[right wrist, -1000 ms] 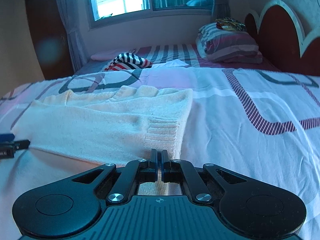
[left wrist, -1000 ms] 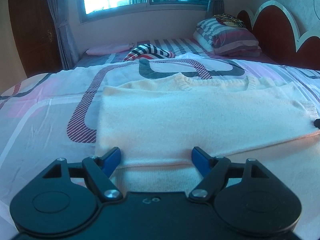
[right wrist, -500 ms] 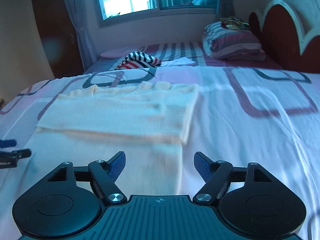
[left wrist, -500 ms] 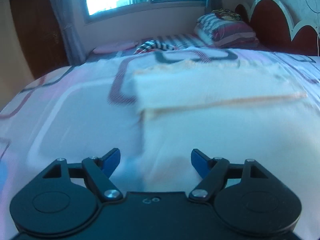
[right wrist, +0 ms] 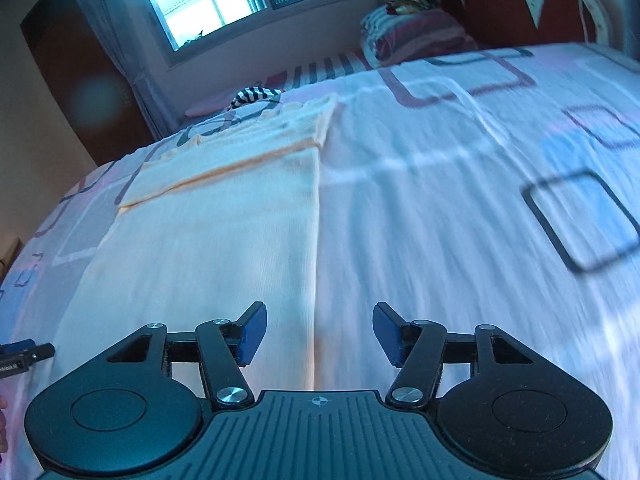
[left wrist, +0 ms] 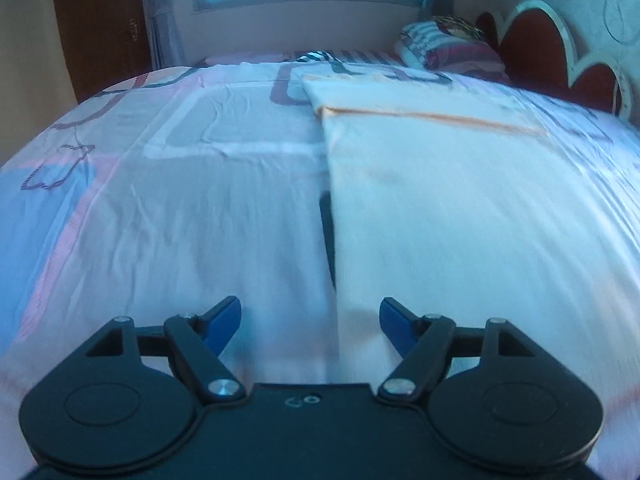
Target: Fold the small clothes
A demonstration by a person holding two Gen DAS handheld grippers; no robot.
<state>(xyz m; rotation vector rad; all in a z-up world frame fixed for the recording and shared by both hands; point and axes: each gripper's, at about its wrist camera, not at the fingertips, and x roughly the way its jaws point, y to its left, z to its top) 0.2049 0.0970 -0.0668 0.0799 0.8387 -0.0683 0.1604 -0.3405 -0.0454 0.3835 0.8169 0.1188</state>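
Below the left gripper (left wrist: pixel 310 322), a cream sweater (left wrist: pixel 440 184) lies flat on a patterned bedsheet (left wrist: pixel 180 200), its near left edge running straight ahead between the spread blue fingertips (left wrist: pixel 224 318); nothing is pinched there, and the jaws have just been closing slightly. Ahead of that gripper, a folded band of the sweater crosses the garment's far end. Seen from the right gripper (right wrist: pixel 318 330), the same sweater (right wrist: pixel 208 240) stretches ahead and to the left, its right edge passing between the parted jaws without being gripped; these jaws opened and have just been narrowing. To that gripper's far left, the tip of the other tool shows at the frame edge. Beyond both grippers sit a striped garment (right wrist: pixel 252 95), a stack of pillows (right wrist: pixel 412 32), a scalloped headboard (left wrist: pixel 560 60) and a bright window (right wrist: pixel 208 4).
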